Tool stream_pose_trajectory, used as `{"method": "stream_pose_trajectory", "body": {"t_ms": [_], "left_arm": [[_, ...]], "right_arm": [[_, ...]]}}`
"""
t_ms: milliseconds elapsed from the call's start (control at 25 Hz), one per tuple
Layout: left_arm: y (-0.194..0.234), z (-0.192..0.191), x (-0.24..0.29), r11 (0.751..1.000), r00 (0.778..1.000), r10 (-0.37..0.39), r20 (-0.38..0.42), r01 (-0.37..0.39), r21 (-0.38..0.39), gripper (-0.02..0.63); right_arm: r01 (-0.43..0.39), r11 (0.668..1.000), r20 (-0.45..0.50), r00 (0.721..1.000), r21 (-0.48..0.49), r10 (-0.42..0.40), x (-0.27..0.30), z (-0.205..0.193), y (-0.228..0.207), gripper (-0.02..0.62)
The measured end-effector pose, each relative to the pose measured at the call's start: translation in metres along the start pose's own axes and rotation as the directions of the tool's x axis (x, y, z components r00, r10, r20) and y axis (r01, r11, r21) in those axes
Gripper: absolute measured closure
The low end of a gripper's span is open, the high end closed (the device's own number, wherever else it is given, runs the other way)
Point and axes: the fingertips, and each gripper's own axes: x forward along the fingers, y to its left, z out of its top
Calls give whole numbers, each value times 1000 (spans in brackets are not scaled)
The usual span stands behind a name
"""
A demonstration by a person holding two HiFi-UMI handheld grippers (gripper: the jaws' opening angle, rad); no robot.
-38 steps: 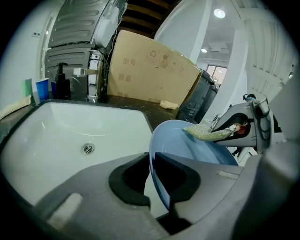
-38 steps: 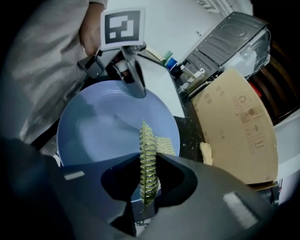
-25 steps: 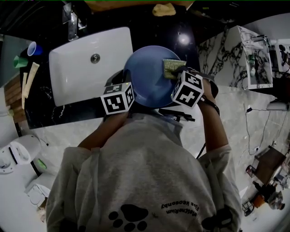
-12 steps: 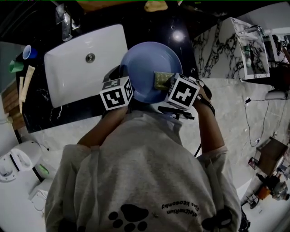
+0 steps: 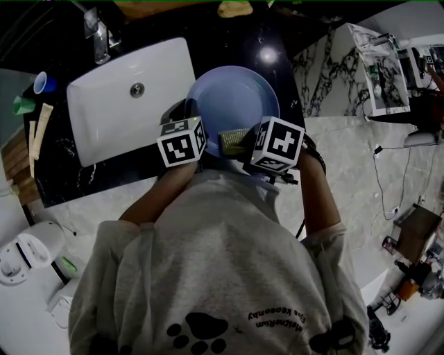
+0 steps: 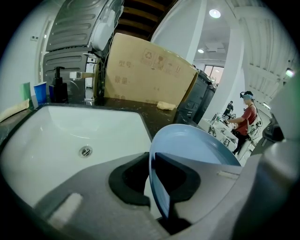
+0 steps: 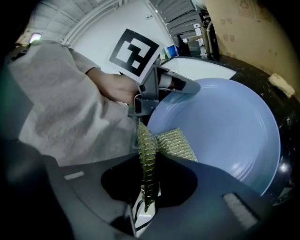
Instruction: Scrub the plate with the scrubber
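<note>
Cameras: one head-mounted, two gripper-mounted.
Head view looks steeply down from behind; left gripper [image 6: 150, 157] view faces the sink [image 6: 70, 131] past its jaws; right gripper [image 7: 149, 157] view sits close; plate [image 7: 220, 122] shared by all.

Black counter [image 5: 208, 35]: white sink [image 5: 104, 132], blue cup [image 5: 40, 82], yellow cloth [image 5: 234, 8].

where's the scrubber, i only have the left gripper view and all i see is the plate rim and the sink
observer: in the right gripper, which is shut on the folded scrubber.
operator: is it touching the plate
observer: yes, the scrubber's free end lies flat on the inner face of the plate, near the rim closest to the person.
operator: how close to my gripper
observer: in the head view the scrubber sits just right of the left gripper, between the two grippers.
</note>
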Motion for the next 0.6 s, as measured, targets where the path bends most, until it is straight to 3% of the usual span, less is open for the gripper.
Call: {"method": "stream_pose_trajectory", "body": {"t_ms": [200, 360, 480, 600], "left_arm": [[0, -1, 0, 1000, 1000, -24, -9, 24, -9, 569], [-1, 0, 0, 999, 999, -46, -12, 45, -22, 572], [-3, 2, -4, 994, 995, -99, 3, 99, -51, 581], [-2, 4, -10, 981, 987, -161, 28, 163, -102, 591]], "right_arm": [[-84, 996, 85, 993, 13, 82, -1, 12, 16, 523], [-150, 989, 187, 972, 13, 145, -10, 26, 29, 523], [-129, 992, 249, 961, 17, 121, -22, 35, 34, 524], [-22, 1000, 306, 952, 13, 17, -38, 46, 29, 523]]}}
